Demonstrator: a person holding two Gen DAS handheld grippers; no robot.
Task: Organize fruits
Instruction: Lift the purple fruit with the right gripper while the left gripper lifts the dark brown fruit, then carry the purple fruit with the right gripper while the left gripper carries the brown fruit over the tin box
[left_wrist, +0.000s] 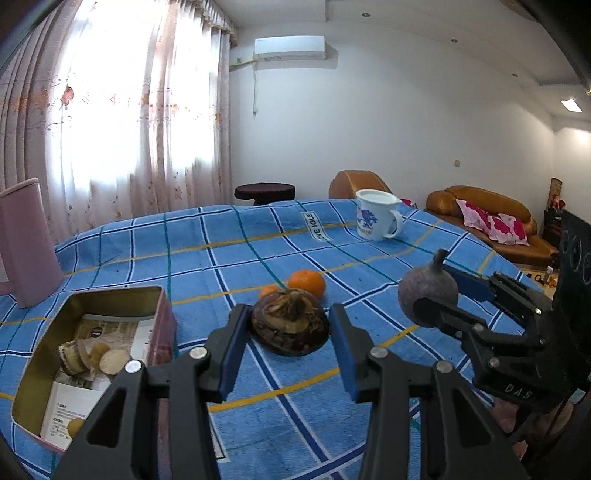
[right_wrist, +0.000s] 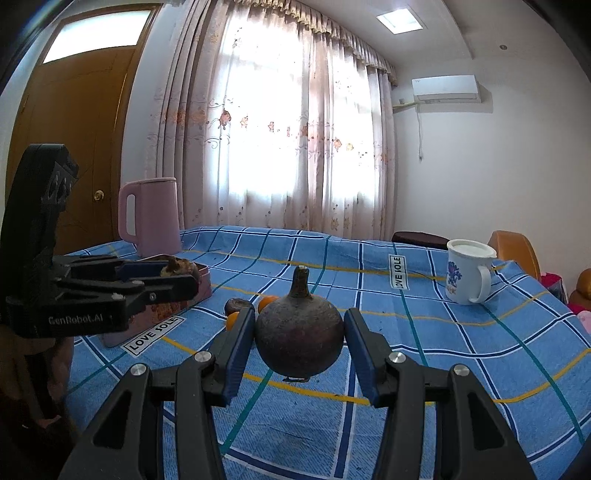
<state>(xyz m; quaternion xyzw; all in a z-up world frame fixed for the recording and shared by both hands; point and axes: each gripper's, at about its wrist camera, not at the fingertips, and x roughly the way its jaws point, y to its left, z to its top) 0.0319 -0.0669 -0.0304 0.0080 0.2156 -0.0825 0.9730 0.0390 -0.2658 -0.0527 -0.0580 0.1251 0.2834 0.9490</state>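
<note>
Blue checked tablecloth (left_wrist: 229, 254), curtained window (left_wrist: 122, 99)

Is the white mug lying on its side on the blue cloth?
No, the white mug stands upright on the blue cloth, its opening facing up.

Home living room, probably: sofa (left_wrist: 487, 218), curtains (right_wrist: 295, 140).

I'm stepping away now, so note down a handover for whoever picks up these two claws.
Left claw: shut on a brown round fruit with a dried cap, near the open metal tin.
Right claw: shut on a dark purple round fruit with a stem, clear of the blue checked cloth.
On the cloth: two orange tangerines, one more dark fruit.
Done: two fruits gripped.
Left: place both, then the rest.
</note>
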